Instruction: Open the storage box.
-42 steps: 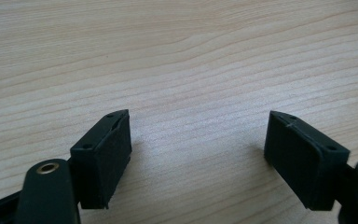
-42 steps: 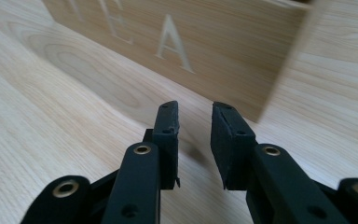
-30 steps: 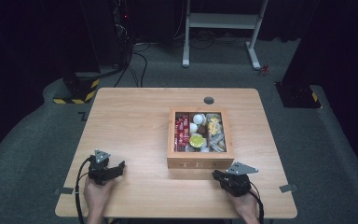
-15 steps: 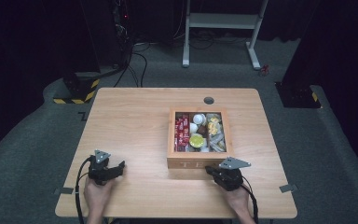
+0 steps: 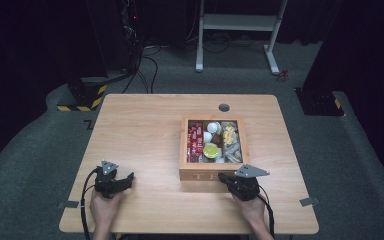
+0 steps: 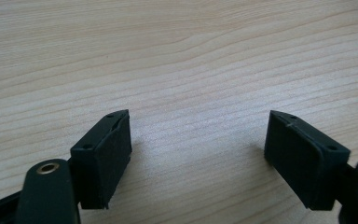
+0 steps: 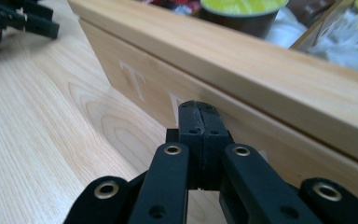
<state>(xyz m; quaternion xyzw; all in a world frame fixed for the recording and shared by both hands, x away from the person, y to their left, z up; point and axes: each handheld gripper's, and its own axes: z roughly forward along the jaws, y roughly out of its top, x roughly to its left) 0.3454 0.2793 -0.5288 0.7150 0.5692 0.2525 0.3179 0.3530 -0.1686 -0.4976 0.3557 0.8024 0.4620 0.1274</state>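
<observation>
**Right hand-held gripper pressed together at the box front**

Right hand-held gripper [image 7: 200, 126], pads just pressed together on nothing, sits just beside the wooden box's [image 5: 211, 173] front wall, right of frame centre. Left hand-held gripper [image 6: 198, 158] rests spread on bare tabletop [image 5: 140, 130], lower left. Dark carpet surrounds.

Bkgd: wooden table [image 5: 140, 130] on grey carpet [image 5: 45, 145]; white desk frame [image 5: 240, 22] far beyond claws; hazard-striped base [image 5: 80, 102] left of it; surroundings dark, lit overhead.
</observation>
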